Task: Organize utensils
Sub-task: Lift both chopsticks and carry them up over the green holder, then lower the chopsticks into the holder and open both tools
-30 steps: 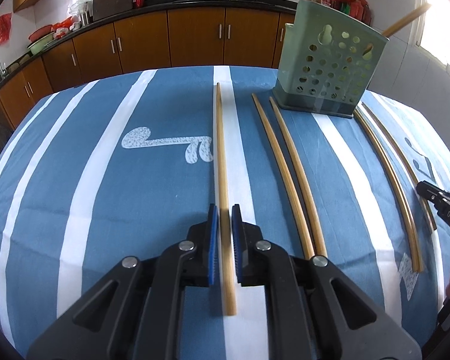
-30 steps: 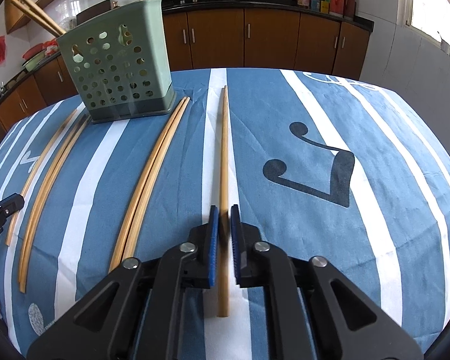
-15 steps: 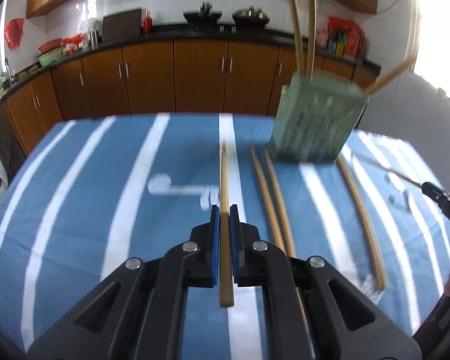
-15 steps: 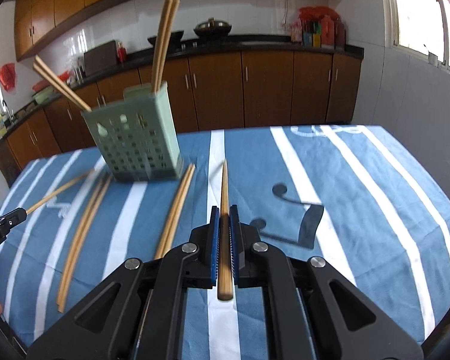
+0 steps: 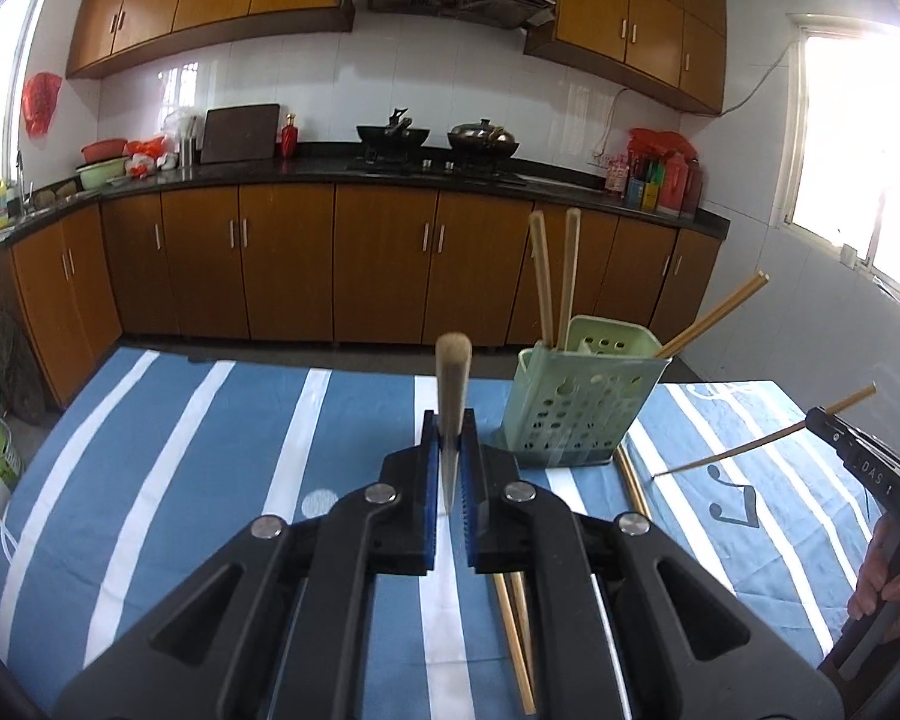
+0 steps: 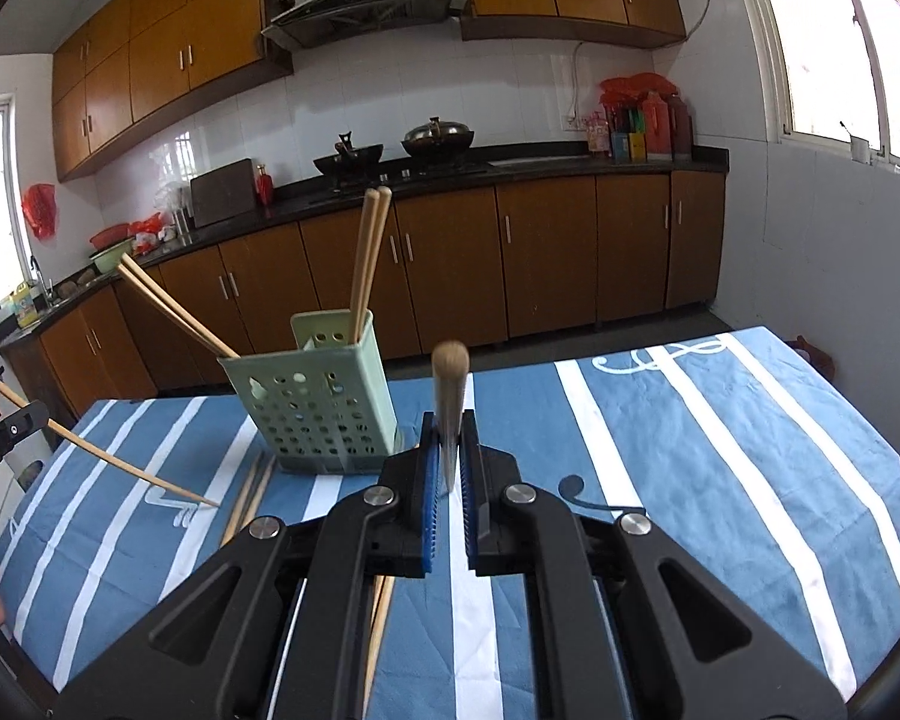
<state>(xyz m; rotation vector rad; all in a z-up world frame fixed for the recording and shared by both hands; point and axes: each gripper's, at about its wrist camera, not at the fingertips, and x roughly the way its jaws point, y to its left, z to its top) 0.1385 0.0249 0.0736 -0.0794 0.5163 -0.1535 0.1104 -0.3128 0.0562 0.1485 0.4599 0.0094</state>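
Observation:
My left gripper is shut on a wooden chopstick, held in the air and pointing forward over the striped blue tablecloth. My right gripper is likewise shut on a second chopstick, also off the cloth. The green perforated utensil holder stands upright at the far side of the table, between the two grippers. It holds two upright chopsticks and two leaning ones. Each wrist view shows the other gripper at its edge with its thin chopstick.
Loose chopstick pairs lie on the cloth near the holder and beneath the grippers. A person's hand grips the right handle. Brown kitchen cabinets and a stove counter stand beyond the table's far edge.
Both grippers have risen from the cloth, each lifting its chopstick clear of the table. The views have tilted up, so the holder now sits lower and the kitchen wall fills the top.

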